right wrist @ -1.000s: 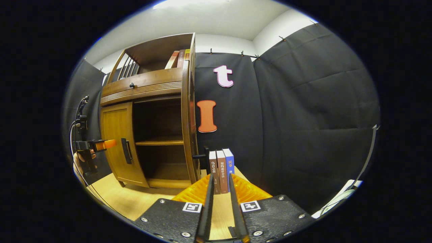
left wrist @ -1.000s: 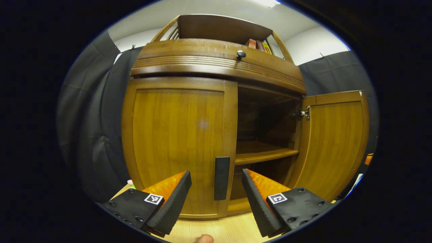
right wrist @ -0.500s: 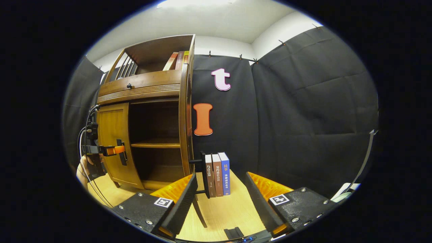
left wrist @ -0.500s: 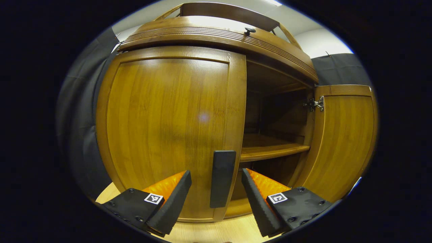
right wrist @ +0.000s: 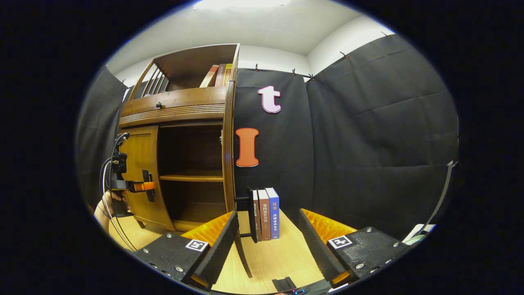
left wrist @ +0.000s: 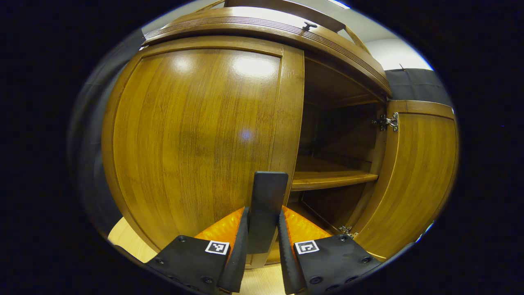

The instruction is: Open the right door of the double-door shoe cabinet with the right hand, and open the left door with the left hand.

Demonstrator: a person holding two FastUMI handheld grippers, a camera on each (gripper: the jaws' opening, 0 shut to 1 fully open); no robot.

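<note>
Brown wooden double-door shoe cabinet (left wrist: 335, 49) standing on a pale wooden tabletop (right wrist: 270, 254), drawer band and open bookshelf above. Flat wooden right door (left wrist: 409, 176) already swung wide, exposing the dark interior and one wooden shelf board (left wrist: 327, 179). Curved wooden left door (left wrist: 192, 135) apparently not yet swung out, seated against the frame. Three upright books (right wrist: 265, 213) near the open door's edge. Left gripper (left wrist: 263, 241) closed nearly all the way, both fingers pressing the flat black vertical handle (left wrist: 265, 205) of the left door. Right gripper (right wrist: 266, 241) spread wide, holding nothing, just in front of the right door's black handle (right wrist: 251, 215).

Likely risks: straight pull instead of an arc around the hinge, twisting the handle out of the pinch; weak squeeze on a smooth slab, slipping off.
</note>
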